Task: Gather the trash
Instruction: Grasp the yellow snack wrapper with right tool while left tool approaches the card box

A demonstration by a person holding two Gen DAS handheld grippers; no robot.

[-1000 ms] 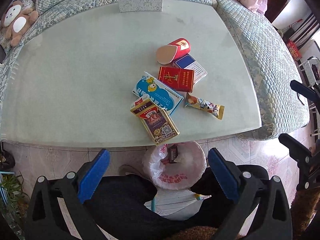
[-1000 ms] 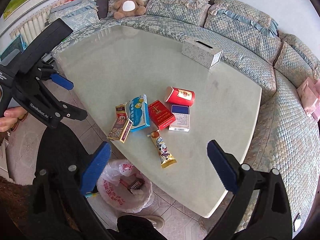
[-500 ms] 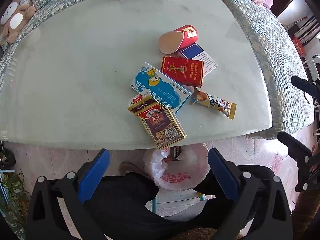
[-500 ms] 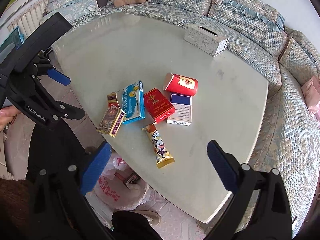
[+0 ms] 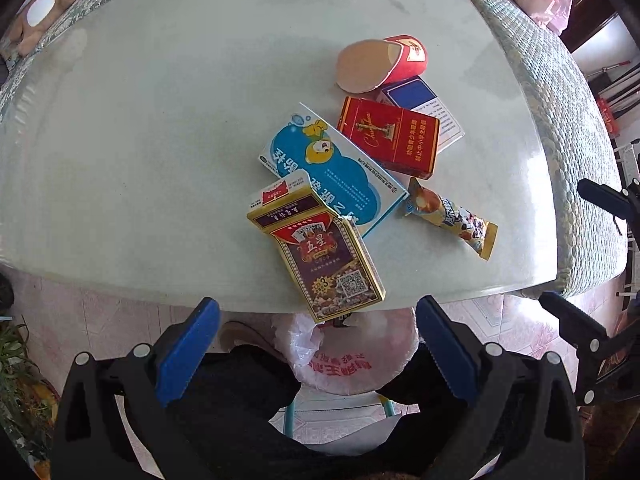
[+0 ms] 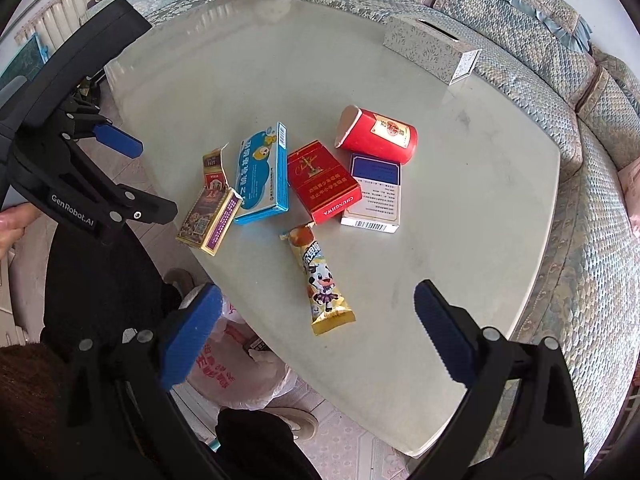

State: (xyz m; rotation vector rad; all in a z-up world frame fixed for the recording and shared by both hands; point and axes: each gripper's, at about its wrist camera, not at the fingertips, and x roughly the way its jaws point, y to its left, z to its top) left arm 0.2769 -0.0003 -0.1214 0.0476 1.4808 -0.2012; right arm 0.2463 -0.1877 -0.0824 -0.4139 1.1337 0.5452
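The left gripper (image 5: 318,356) hangs with its blue-padded fingers wide apart and empty, just off the near edge of the pale glass-topped table (image 5: 140,140). At twelve o'clock from it lies a gold and maroon card box (image 5: 320,260) with its flap torn open, one corner overhanging the table edge. That box overlaps a flat blue and white carton printed with a cartoon bear (image 5: 328,168). At one o'clock sit a red cigarette pack (image 5: 390,136), a blue and white pack (image 5: 424,108) partly under it, and a red paper cup on its side (image 5: 380,64). A yellow snack wrapper (image 5: 452,218) lies at two o'clock. Below the table edge stands a bin lined with a white plastic bag (image 5: 348,360), some trash already inside.

The right gripper (image 6: 316,336) hovers over the table's near corner, fingers likewise spread and empty, the snack wrapper at twelve o'clock between them. A patterned grey tissue box (image 6: 432,48) rests far back.
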